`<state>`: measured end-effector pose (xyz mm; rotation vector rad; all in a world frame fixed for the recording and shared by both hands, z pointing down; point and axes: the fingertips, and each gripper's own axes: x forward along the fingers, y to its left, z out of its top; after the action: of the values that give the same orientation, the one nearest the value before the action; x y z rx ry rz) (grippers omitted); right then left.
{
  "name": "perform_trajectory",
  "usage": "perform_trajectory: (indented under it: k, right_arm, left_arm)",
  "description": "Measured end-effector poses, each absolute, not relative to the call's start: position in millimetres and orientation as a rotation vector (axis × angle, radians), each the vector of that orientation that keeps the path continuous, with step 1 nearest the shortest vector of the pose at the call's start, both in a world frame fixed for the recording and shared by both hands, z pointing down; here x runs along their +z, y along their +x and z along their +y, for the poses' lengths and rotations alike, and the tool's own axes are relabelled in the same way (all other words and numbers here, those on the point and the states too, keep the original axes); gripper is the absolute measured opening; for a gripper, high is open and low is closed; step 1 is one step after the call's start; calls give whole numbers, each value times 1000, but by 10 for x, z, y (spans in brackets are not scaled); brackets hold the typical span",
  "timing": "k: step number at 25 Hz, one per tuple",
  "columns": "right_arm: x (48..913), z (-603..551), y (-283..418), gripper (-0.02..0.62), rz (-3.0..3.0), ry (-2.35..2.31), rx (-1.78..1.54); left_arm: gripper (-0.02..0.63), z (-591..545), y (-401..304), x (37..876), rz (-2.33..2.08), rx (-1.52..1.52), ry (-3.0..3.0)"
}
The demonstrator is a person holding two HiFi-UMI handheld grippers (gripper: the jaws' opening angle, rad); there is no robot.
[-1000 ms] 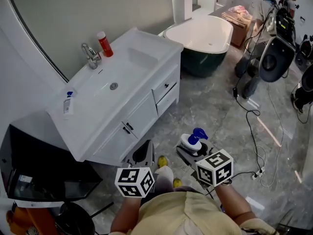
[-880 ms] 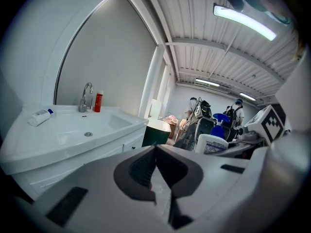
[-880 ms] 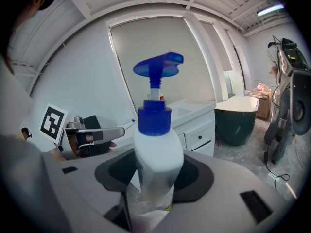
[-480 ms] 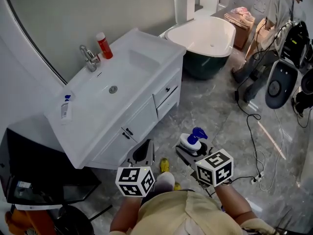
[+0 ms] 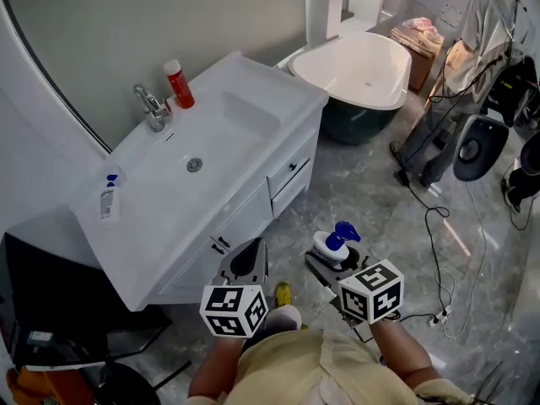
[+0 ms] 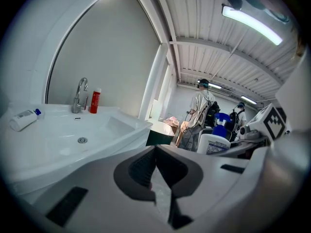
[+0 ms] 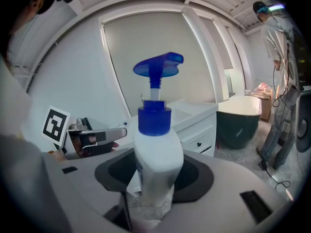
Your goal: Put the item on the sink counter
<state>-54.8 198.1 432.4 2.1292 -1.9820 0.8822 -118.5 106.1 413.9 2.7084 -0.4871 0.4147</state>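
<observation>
A white pump bottle with a blue pump head (image 5: 332,243) (image 7: 155,144) stands upright between the jaws of my right gripper (image 5: 336,256) (image 7: 154,181), which is shut on its body. It hangs over the grey floor, right of the white sink counter (image 5: 245,91) (image 6: 121,125). My left gripper (image 5: 245,266) (image 6: 155,171) hovers just in front of the counter's drawers, jaws shut with nothing between them. The bottle (image 6: 216,139) also shows at the right of the left gripper view.
On the counter stand a chrome faucet (image 5: 152,108) (image 6: 79,95), a red bottle (image 5: 179,83) (image 6: 95,101) and a lying tube (image 5: 107,197) (image 6: 23,120). A bathtub (image 5: 364,72) (image 7: 241,120) sits beyond. A person (image 5: 472,57) stands far right among cables (image 5: 439,251). A black cabinet (image 5: 51,294) is left.
Both grippers have hardly moved. The view has drifted slightly, and a person has walked into the upper right near the bathtub.
</observation>
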Motion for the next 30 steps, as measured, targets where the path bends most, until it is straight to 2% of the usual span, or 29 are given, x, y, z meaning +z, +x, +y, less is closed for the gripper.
perform_trajectory:
  k: [30]
  right_arm:
    - [4336,573,-289,221,-2004,2027,893]
  left_arm:
    - [38,-282,-995,4261,-562,425,2631]
